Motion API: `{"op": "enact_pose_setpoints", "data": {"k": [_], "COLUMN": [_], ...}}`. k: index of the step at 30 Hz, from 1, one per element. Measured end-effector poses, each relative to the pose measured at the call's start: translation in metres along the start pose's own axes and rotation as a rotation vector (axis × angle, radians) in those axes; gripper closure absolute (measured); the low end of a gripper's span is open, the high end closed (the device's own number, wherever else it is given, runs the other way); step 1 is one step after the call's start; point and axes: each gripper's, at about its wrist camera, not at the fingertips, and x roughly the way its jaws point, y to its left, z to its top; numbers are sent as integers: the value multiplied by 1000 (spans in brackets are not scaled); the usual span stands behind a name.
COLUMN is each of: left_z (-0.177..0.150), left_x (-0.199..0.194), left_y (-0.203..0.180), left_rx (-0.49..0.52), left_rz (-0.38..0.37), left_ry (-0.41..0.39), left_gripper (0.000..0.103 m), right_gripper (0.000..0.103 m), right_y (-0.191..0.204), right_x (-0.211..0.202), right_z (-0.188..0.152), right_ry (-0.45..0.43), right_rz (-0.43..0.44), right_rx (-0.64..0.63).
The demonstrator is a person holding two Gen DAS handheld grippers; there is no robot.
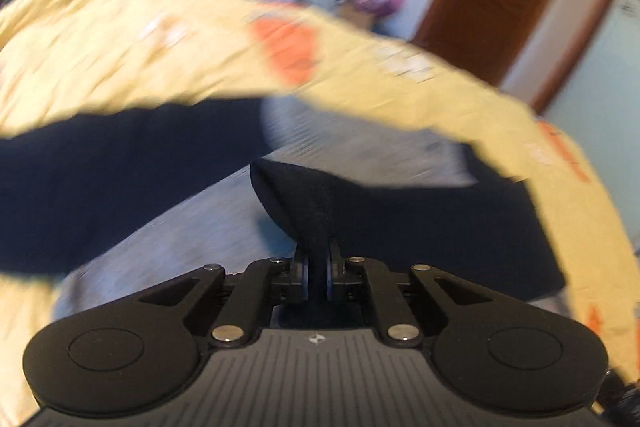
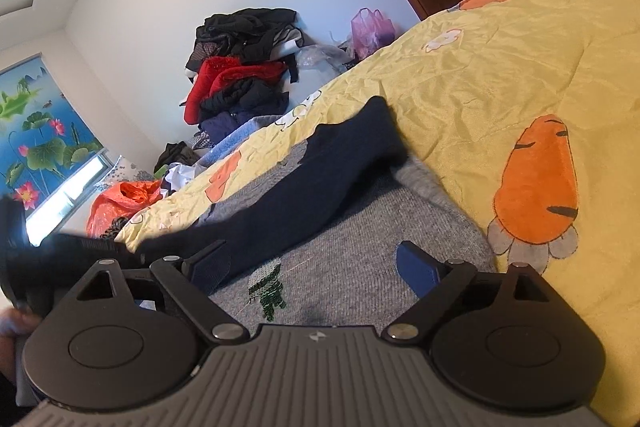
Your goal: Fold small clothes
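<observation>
The left claw (image 1: 318, 267) was pressed together, pinching a bunched fold of the dark navy garment (image 1: 316, 211), which rose straight ahead of its fingertips and spread away to both sides over the grey sweater (image 1: 352, 143). The right claw (image 2: 316, 267) stood spread with nothing between its fingers, hovering just over the grey sweater (image 2: 360, 227); the navy garment (image 2: 320, 171) stretched ahead and to its left across the yellow carrot-print quilt (image 2: 480, 75). The left view was badly motion-blurred, so the garment's edges were hard to make out
</observation>
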Motion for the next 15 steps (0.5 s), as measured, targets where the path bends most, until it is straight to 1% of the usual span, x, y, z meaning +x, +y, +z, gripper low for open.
{"op": "enact_pose_setpoints", "data": {"k": [1, 2, 3, 5, 6, 8, 10, 11, 12, 13, 14, 15], "left_z": [-3, -6, -9, -10, -10, -15, -20, -20, -18, -13, -11, -8], "left_x": [5, 5, 2, -4, -12, -33, -49, -50, -47, -38, -30, -20], "left_y": [8, 12, 15, 13, 11, 3, -2, -6, -9, -14, -17, -19], "left_rx": [-14, -21, -22, -34, -28, -9, 10, 18, 25, 29, 20, 10], "left_rz": [2, -15, -17, -1, 8, 28, -28, -52, -66, -66, -56, -53], "left_ry": [15, -1, -9, -25, -48, -143, -248, -272, -269, -248, -235, -230], "left_gripper": [96, 96, 93, 93, 92, 92, 85, 69, 38, 23, 13, 13], "right_gripper": [12, 12, 12, 11, 12, 11, 11, 11, 11, 11, 13, 12], "right_y": [1, 1, 2, 4, 6, 15, 22, 25, 28, 32, 36, 41], "right_x": [0, 0, 0, 2, 2, 3, 3, 6, 15, 30, 47, 64], "right_z": [0, 0, 0, 0, 1, 8, 25, 36, 47, 59, 69, 77], "right_ry": [1, 1, 3, 12, 21, 32, -9, -27, -29, -9, 19, 37], "right_rz": [-2, -4, -7, -14, -23, -29, -20, -24, -40, -65, -91, -108], "right_rx": [-3, -6, -11, -26, -42, -95, -145, -154, -159, -174, -202, -234]}}
